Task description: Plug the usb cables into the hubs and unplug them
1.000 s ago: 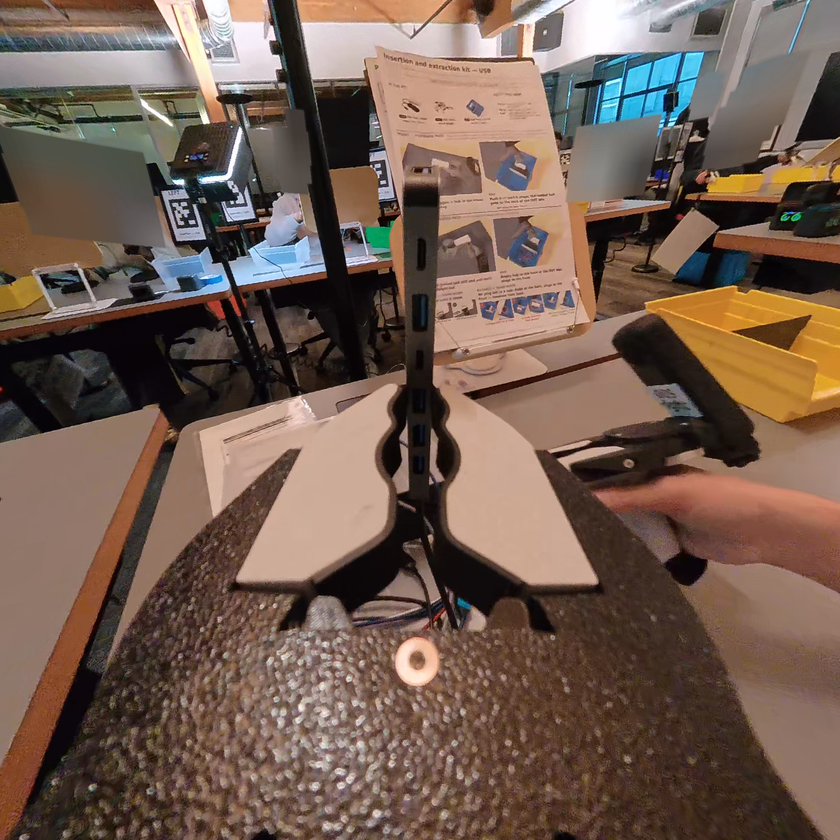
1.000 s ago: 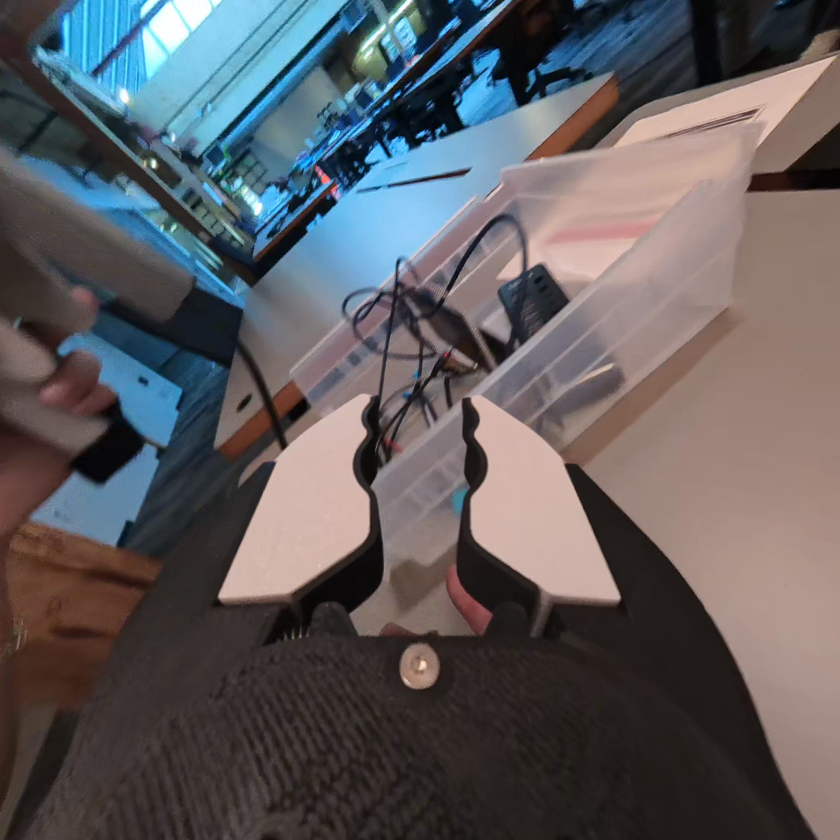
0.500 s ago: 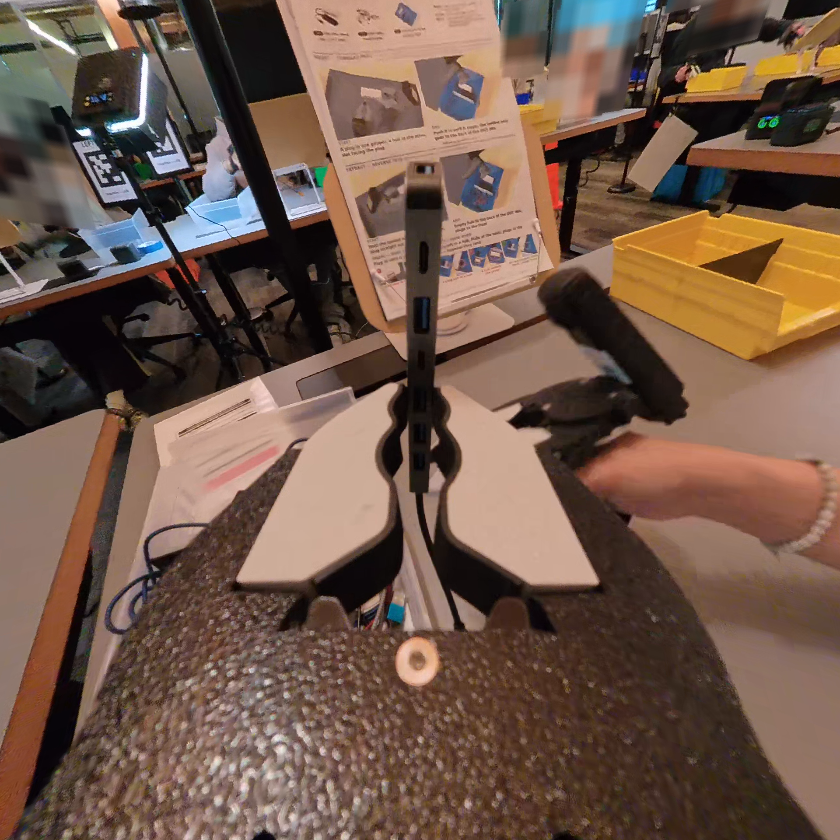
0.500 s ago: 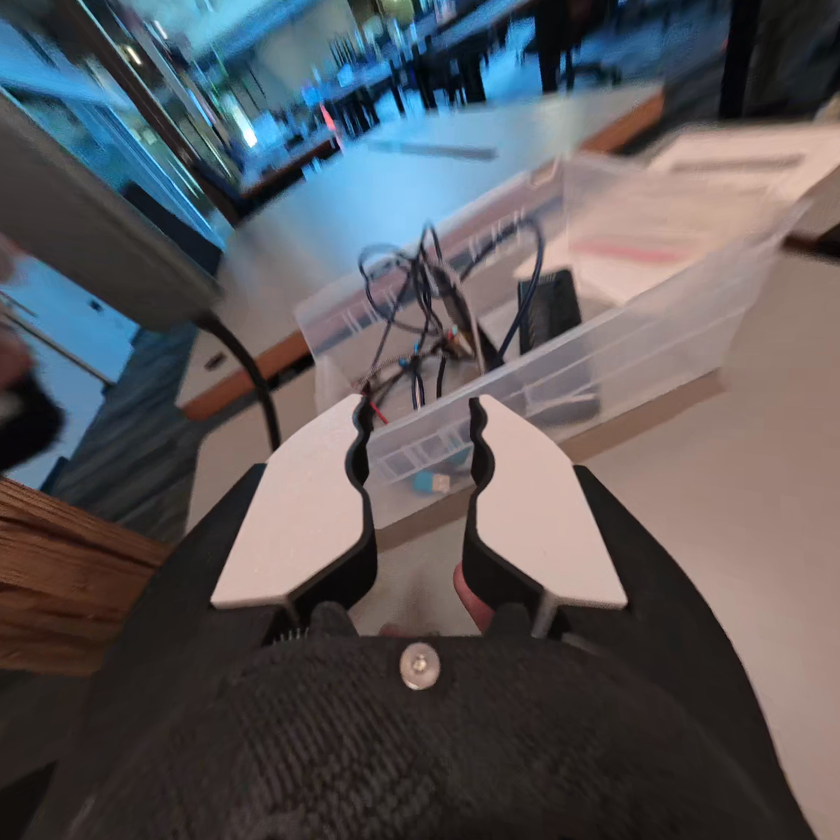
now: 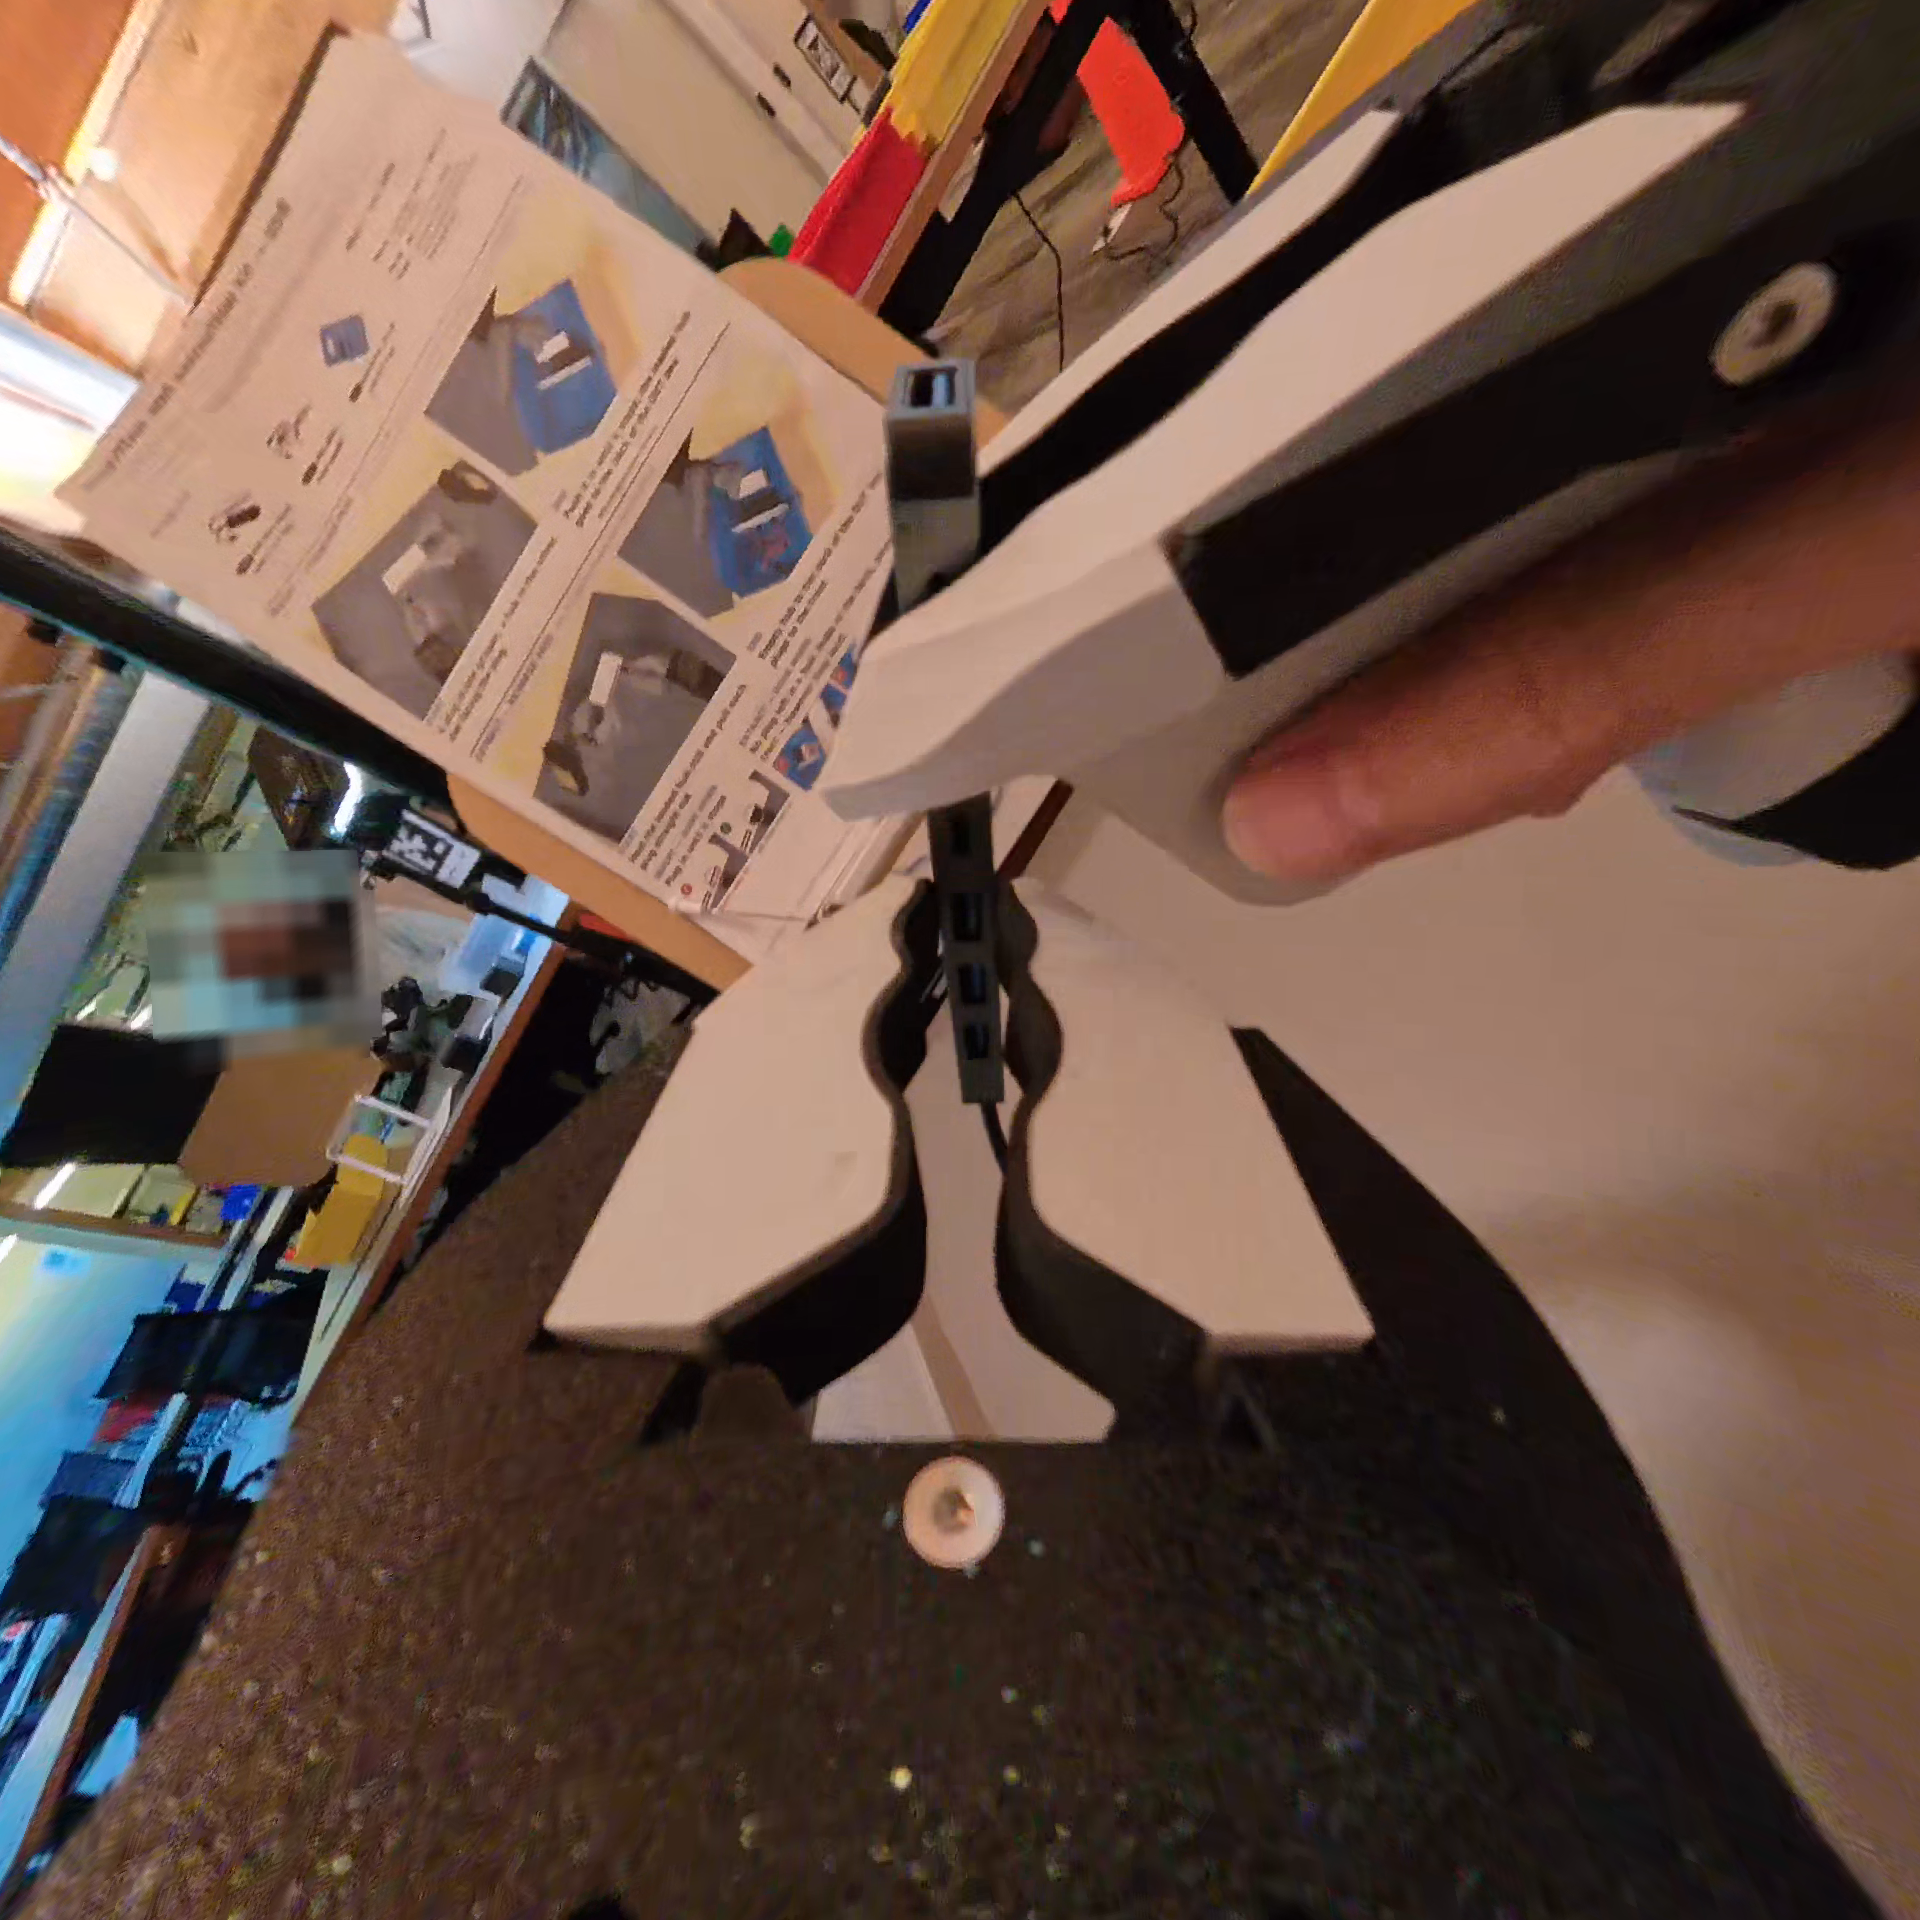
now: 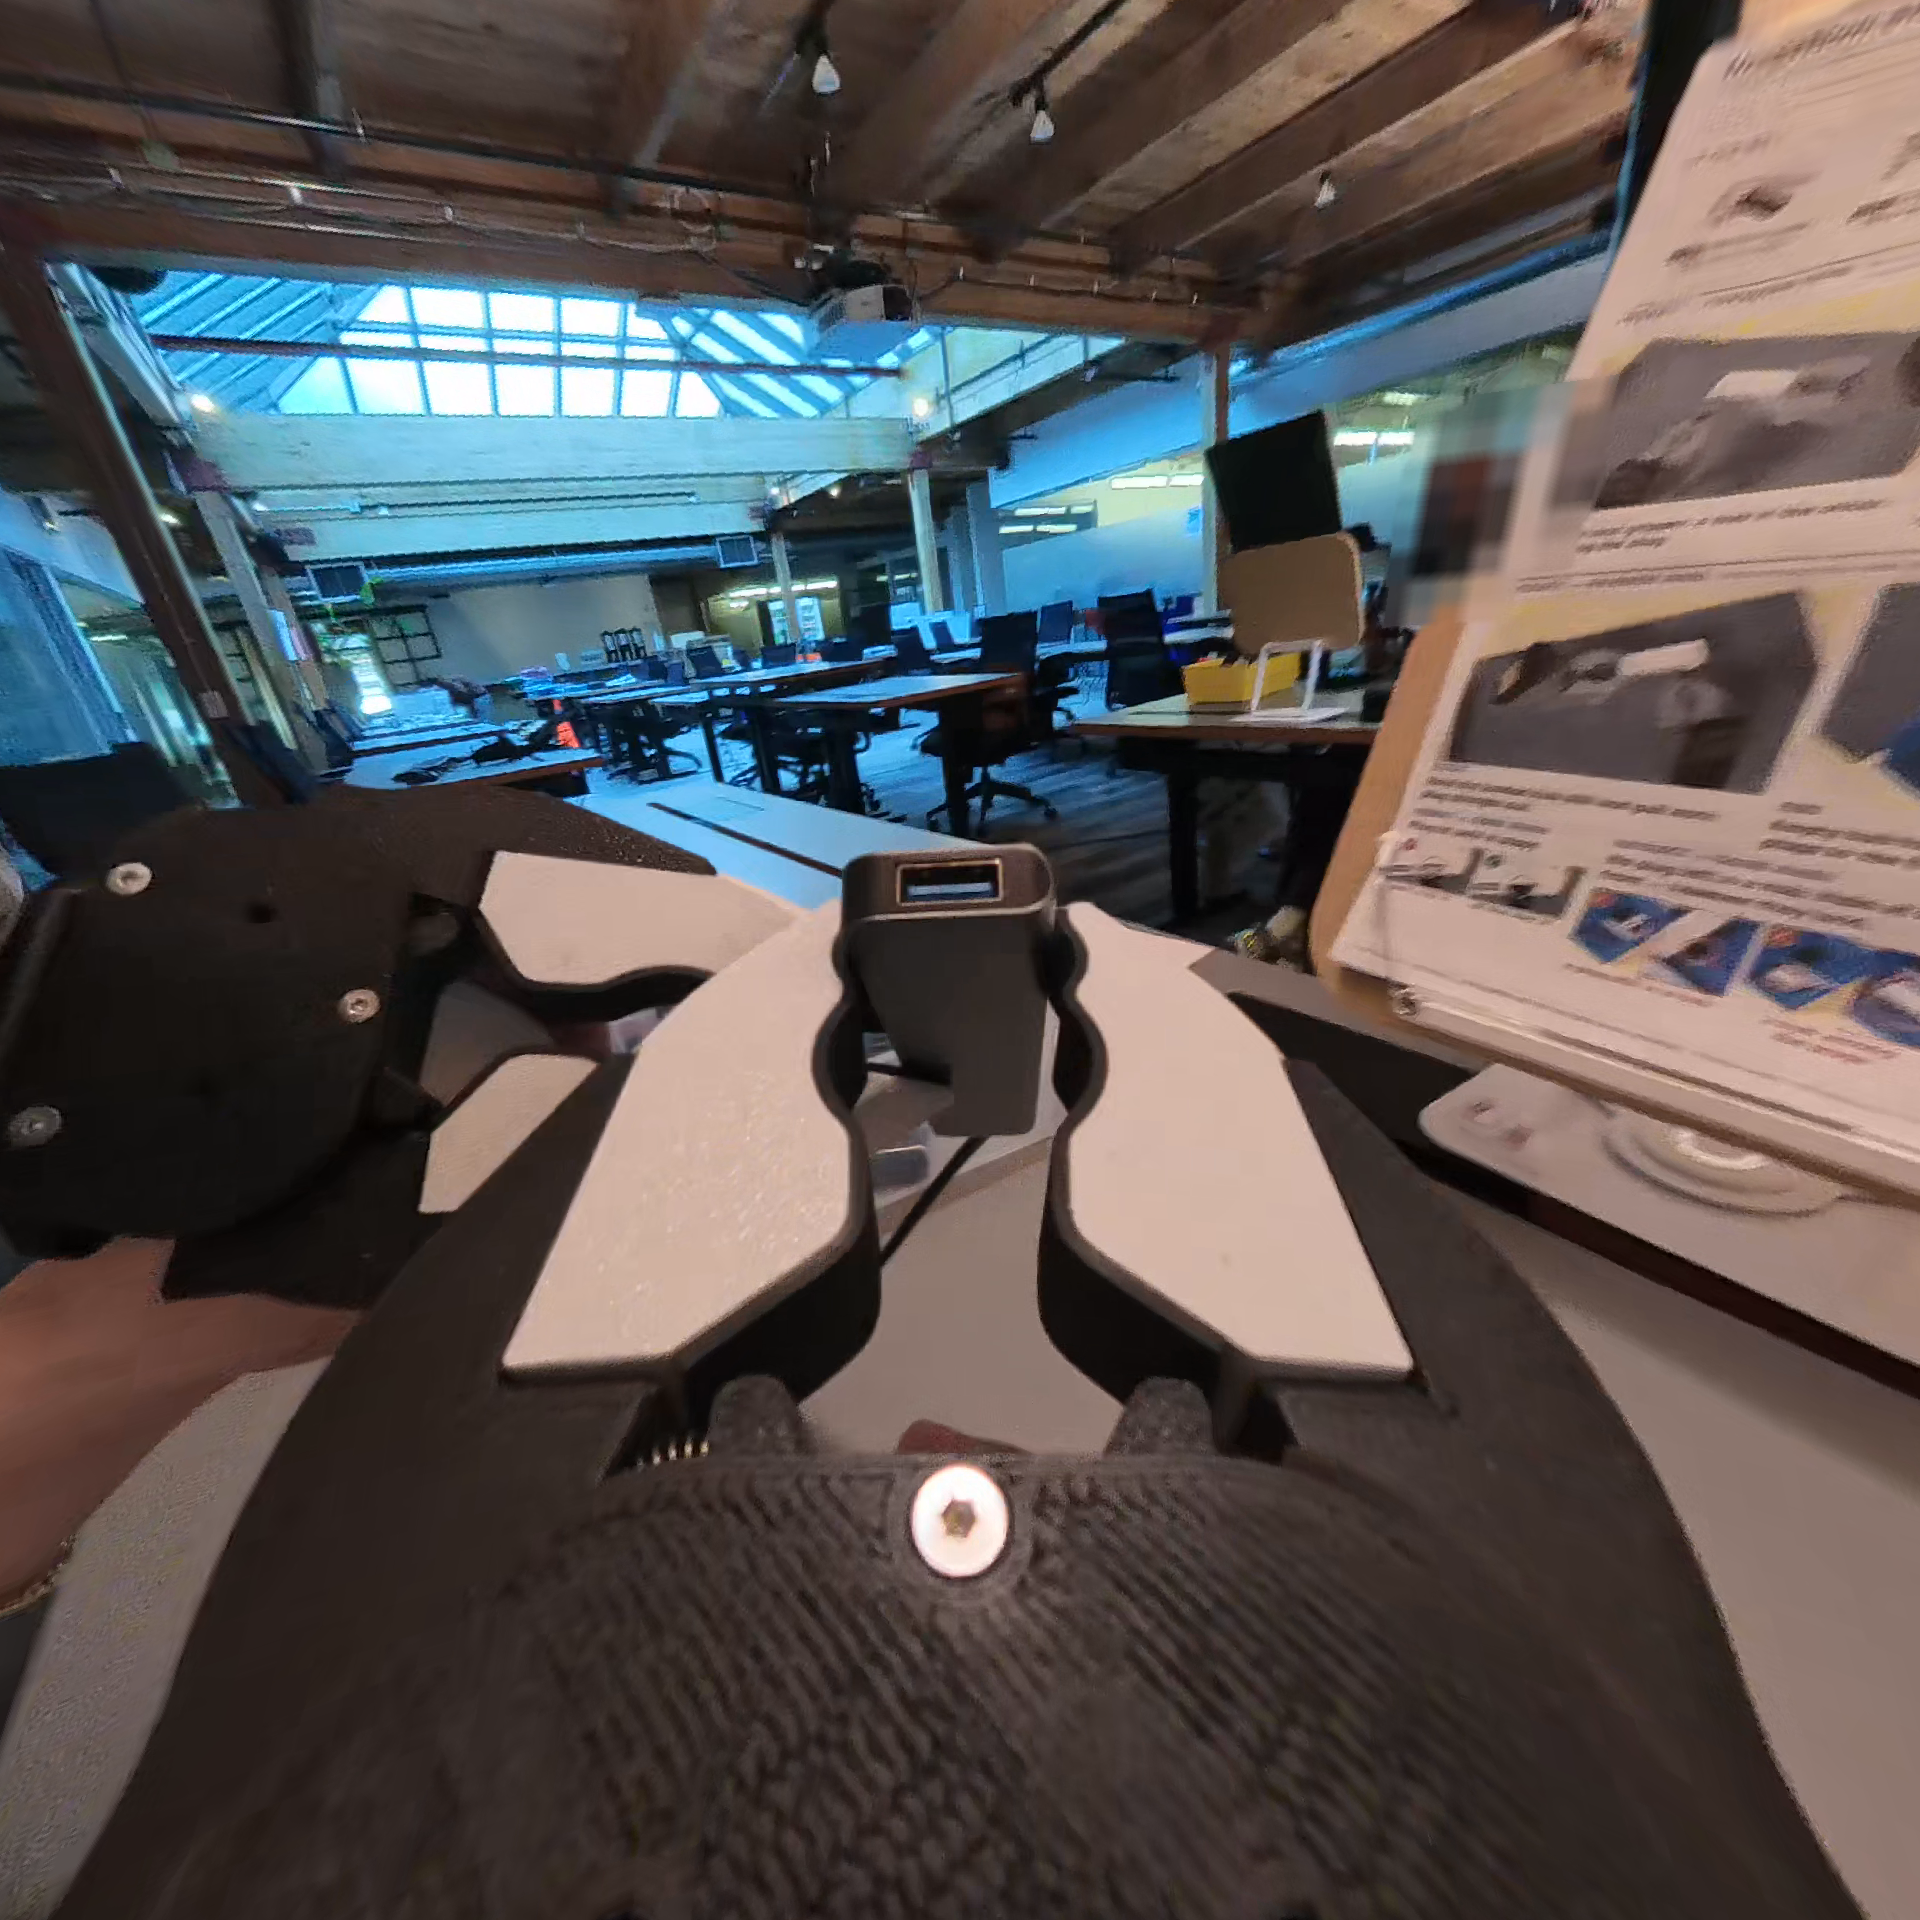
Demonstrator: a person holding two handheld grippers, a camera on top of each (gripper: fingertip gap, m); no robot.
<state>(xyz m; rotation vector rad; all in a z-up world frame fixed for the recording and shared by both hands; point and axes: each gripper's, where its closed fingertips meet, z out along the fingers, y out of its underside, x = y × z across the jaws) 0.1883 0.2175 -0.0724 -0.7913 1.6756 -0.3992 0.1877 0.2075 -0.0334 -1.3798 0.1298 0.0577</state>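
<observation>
In the left wrist view, a dark grey hub (image 5: 966, 997) is seen clamped edge-on between the white fingers (image 5: 769, 1143) of the left gripper (image 5: 961, 1003), near its lower end. A row of blue ports is shown along the narrow edge of the hub, and a thin black cable (image 5: 995, 1127) is seen leaving its bottom end. The hub is held pointing away from the camera, its far end topped by a single port. Across its upper half, the right gripper (image 5: 935, 665) is brought in from the right side, its white fingers laid over the hub so that the middle of the hub is hidden. A hand (image 5: 1538, 717) is seen under that gripper, one fingertip pressed against it. Behind the hub, a printed sheet (image 5: 499, 447) with photographs is propped on a wooden board, tilted in the frame. A pale table (image 5: 1558, 1143) is seen at the right.

In the right wrist view, the same hub (image 6: 951, 997) is seen from its flat side, gripped across its width between the white fingers (image 6: 727, 1132) of the right gripper (image 6: 951, 1023). Its top end, with one blue port, is raised just above the fingertips. The cable (image 6: 935, 1184) is seen running down below it. At the left, the left gripper (image 6: 582, 1029) is seen side-on, with its black body held by a hand (image 6: 125, 1361) and its fingers reaching toward the hub from behind; the contact itself is hidden here. The sheet (image 6: 1683, 748) on its stand is placed at the right on the table (image 6: 1714, 1558). Rows of desks and chairs are seen far behind.
</observation>
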